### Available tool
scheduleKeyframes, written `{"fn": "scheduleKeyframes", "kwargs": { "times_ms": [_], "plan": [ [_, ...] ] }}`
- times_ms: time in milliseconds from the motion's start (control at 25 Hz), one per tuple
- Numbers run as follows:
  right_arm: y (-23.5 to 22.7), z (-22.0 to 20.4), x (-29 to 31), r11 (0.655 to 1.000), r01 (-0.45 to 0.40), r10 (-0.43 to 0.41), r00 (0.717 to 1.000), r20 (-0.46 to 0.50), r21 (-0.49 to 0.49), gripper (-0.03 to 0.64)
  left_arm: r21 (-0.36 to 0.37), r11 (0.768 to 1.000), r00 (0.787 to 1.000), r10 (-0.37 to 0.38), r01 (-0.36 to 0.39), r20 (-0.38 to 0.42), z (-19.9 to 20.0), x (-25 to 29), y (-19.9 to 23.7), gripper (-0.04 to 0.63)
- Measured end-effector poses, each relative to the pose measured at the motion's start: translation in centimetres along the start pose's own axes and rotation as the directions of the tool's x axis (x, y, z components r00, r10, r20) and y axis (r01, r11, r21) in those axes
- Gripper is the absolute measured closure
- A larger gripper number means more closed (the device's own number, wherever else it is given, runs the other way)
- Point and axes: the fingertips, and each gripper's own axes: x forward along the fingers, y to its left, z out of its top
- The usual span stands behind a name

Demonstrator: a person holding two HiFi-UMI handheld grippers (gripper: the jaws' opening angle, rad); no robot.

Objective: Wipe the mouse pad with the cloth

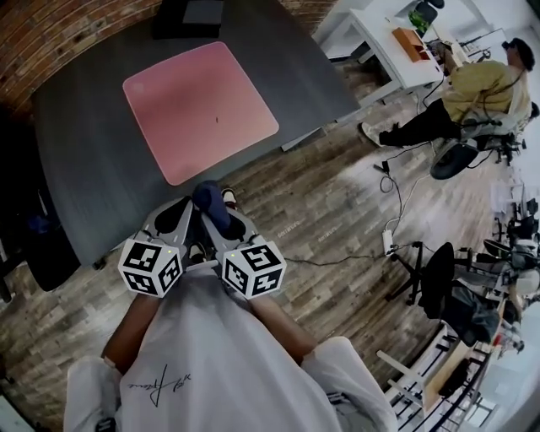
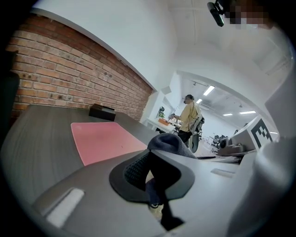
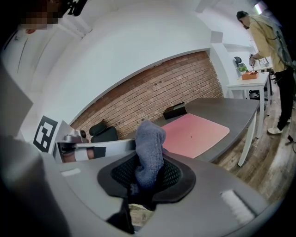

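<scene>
A pink mouse pad (image 1: 201, 110) lies flat on the dark grey table (image 1: 76, 169), with a small dark speck near its middle. Both grippers hang close together in front of the table's near edge, above the wooden floor. A blue-grey cloth (image 1: 211, 202) bunches up where their tips meet. My right gripper (image 3: 145, 178) is shut on the cloth (image 3: 149, 148), which stands up out of its jaws. My left gripper (image 2: 155, 178) also has the cloth (image 2: 173, 143) pinched in its jaws. The pad (image 3: 194, 132) lies ahead of both, untouched. In the head view the left gripper (image 1: 187, 215) sits beside the right gripper (image 1: 221, 221).
A black box (image 1: 190, 17) stands at the table's far edge beyond the pad. A brick wall runs behind the table. A person (image 1: 472, 93) sits at a white desk (image 1: 396, 51) to the right. Cables (image 1: 390, 240) and office chairs (image 1: 439, 278) crowd the floor on the right.
</scene>
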Motion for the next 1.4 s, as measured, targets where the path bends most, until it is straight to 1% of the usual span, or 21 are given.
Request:
{"fn": "scheduleKeyframes", "kwargs": {
  "times_ms": [120, 560, 720, 1080, 1200, 1320, 1400],
  "plan": [
    [-2.1, 1.4, 1.0, 1.0, -0.002, 0.002, 1.0, 0.001, 0.01, 0.52, 0.009, 1.0, 1.0, 0.007, -0.007, -0.007, 1.0, 2.3, 0.4, 0.58],
    [-9.8, 7.6, 4.7, 1.0, -0.024, 0.024, 1.0, -0.015, 0.007, 0.52, -0.011, 1.0, 1.0, 0.026, -0.026, -0.017, 4.3, 11.3, 1.0, 0.58],
    [-12.5, 9.9, 5.8, 0.999, -0.048, 0.048, 0.998, -0.026, 0.005, 0.519, -0.017, 0.999, 0.999, 0.042, -0.042, -0.021, 5.6, 14.3, 1.0, 0.58],
    [-16.6, 13.9, 9.2, 0.994, -0.106, 0.104, 0.993, -0.055, -0.03, 0.518, -0.031, 0.991, 0.992, 0.13, -0.13, 0.004, 8.2, 18.4, 3.2, 0.58],
    [-18.7, 14.7, 10.1, 0.994, -0.106, 0.103, 0.992, -0.065, -0.033, 0.518, -0.042, 0.987, 0.987, 0.159, -0.158, 0.012, 8.7, 19.7, 3.9, 0.58],
    [-20.8, 14.9, 10.4, 0.995, -0.099, 0.097, 0.992, -0.079, -0.021, 0.518, -0.044, 0.981, 0.982, 0.187, -0.187, -0.003, 8.6, 21.1, 4.4, 0.58],
    [-21.9, 15.4, 10.5, 0.995, -0.1, 0.098, 0.991, -0.086, -0.016, 0.518, -0.045, 0.98, 0.981, 0.193, -0.193, -0.008, 8.9, 22.3, 4.6, 0.58]
  ]
}}
